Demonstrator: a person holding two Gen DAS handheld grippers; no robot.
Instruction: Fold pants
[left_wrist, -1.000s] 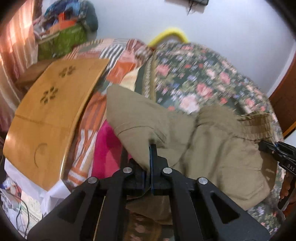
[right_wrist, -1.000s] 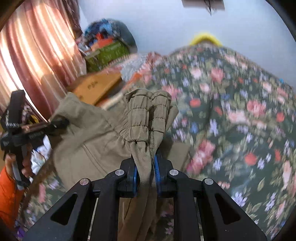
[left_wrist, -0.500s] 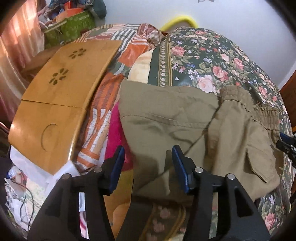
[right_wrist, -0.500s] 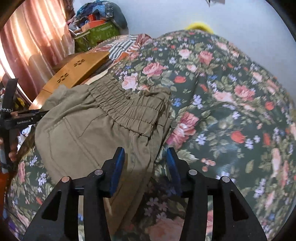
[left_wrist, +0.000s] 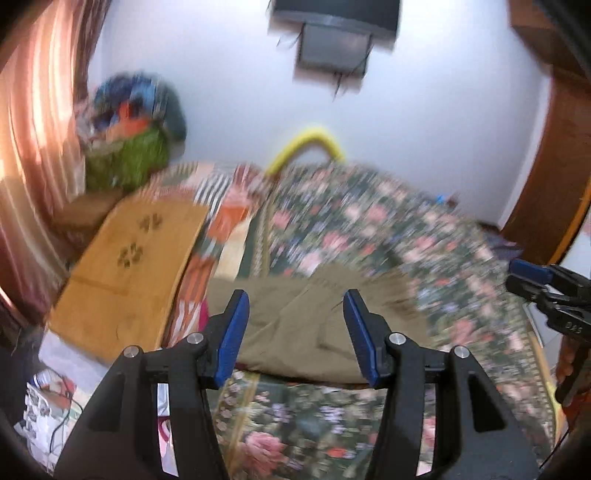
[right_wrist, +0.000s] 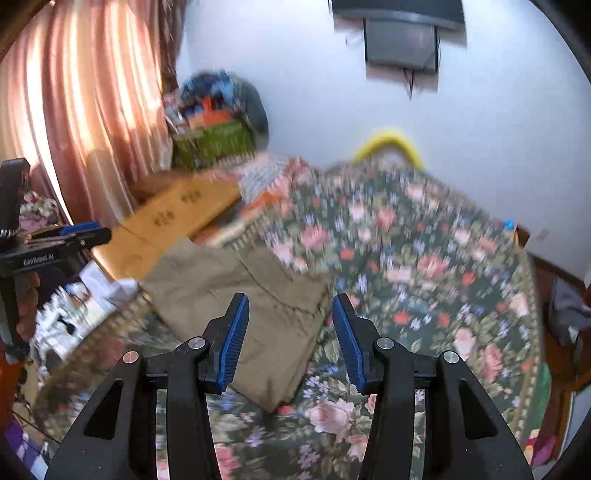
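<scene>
The khaki pants (left_wrist: 295, 325) lie folded flat on the floral bedspread (left_wrist: 369, 229). They also show in the right wrist view (right_wrist: 240, 295). My left gripper (left_wrist: 295, 332) is open and empty, raised above and behind the pants. My right gripper (right_wrist: 288, 332) is open and empty, raised over the near end of the pants. The right gripper shows at the right edge of the left wrist view (left_wrist: 546, 291). The left gripper shows at the left edge of the right wrist view (right_wrist: 70, 236). Both views are blurred.
A wooden lap table (left_wrist: 129, 266) lies on a striped blanket (left_wrist: 221, 206) at the bed's left. A pile of bags (left_wrist: 129, 129) stands by the pink curtain (right_wrist: 74, 110). A yellow hoop (left_wrist: 306, 147) is behind the bed. A wooden door (left_wrist: 554, 166) is right.
Both grippers let go of the pants, opened wide, then lifted and drew back. The pants went from held up and bunched to lying flat on the bed.
</scene>
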